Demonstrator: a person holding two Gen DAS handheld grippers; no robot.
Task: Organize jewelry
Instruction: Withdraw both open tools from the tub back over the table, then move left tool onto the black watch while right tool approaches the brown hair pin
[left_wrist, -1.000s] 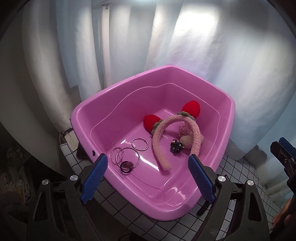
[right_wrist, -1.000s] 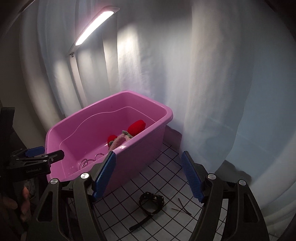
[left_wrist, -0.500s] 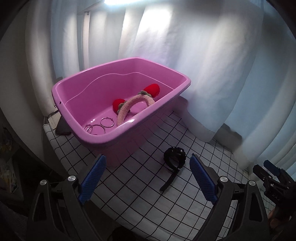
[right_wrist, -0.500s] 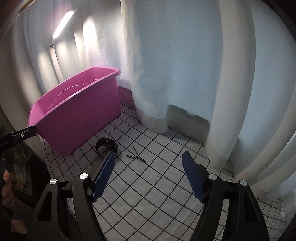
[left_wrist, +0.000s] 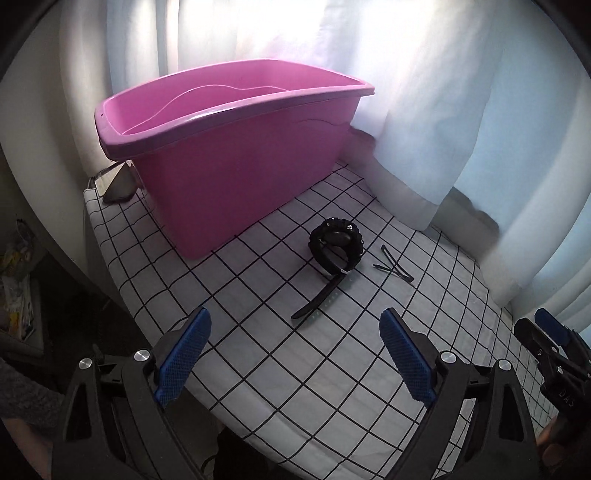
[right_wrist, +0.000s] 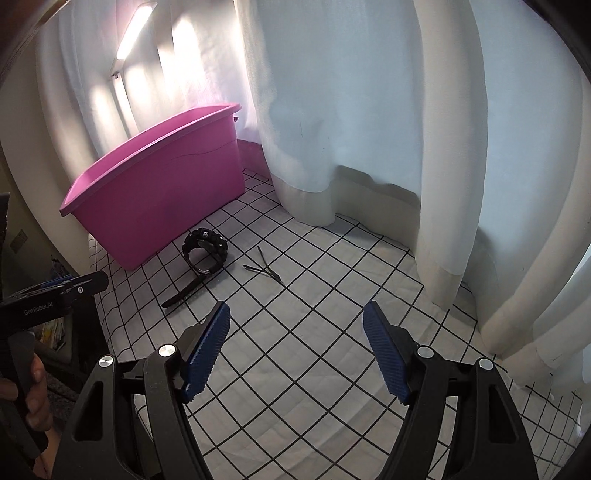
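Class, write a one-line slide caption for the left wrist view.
Open left gripper above a checked cloth, facing a black watch, hairpins and pink tub.

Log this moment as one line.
left gripper: open, empty | right gripper: open, empty | black watch and hairpins: on checked cloth, beside pink bin | next: likely watch

We could not see floor of pink plastic tub (left_wrist: 236, 155); near wall hid contents. Thin dark crossed pieces (right_wrist: 266, 266) on checked cloth (right_wrist: 332, 295) too small to identify. Dark grey object (left_wrist: 117, 184) behind tub mostly hidden. Person's hand (right_wrist: 35, 398) cut off by frame edge.
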